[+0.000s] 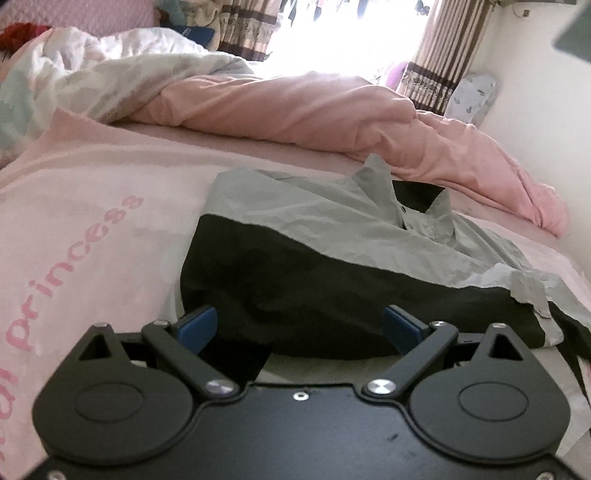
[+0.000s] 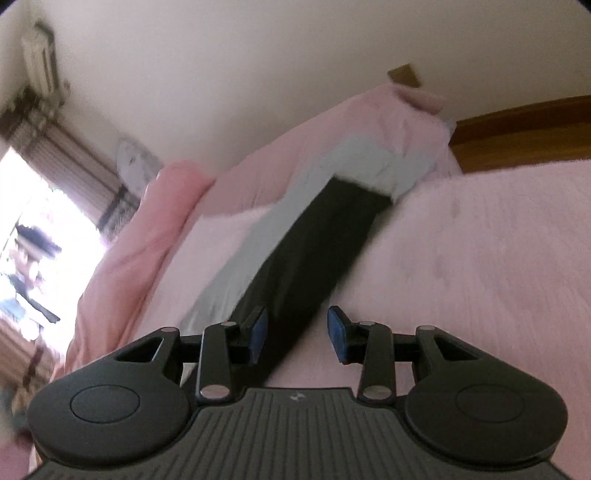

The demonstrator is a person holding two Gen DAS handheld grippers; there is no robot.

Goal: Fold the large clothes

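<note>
A grey and black collared shirt (image 1: 332,251) lies partly folded on the pink bed sheet (image 1: 110,192), collar toward the far side. My left gripper (image 1: 299,328) is open wide, its blue pads on either side of the shirt's black lower edge, not closed on it. In the right wrist view the same shirt (image 2: 306,251) shows as a long black and grey strip running away from me. My right gripper (image 2: 297,334) is open, with the black strip's near end lying between its pads (image 2: 338,332).
A rumpled pink duvet (image 1: 332,110) and a white patterned quilt (image 1: 110,74) lie beyond the shirt. Curtains and a bright window (image 1: 351,33) stand behind. A wooden bed frame (image 2: 517,133) and the white wall (image 2: 258,55) lie at the far side.
</note>
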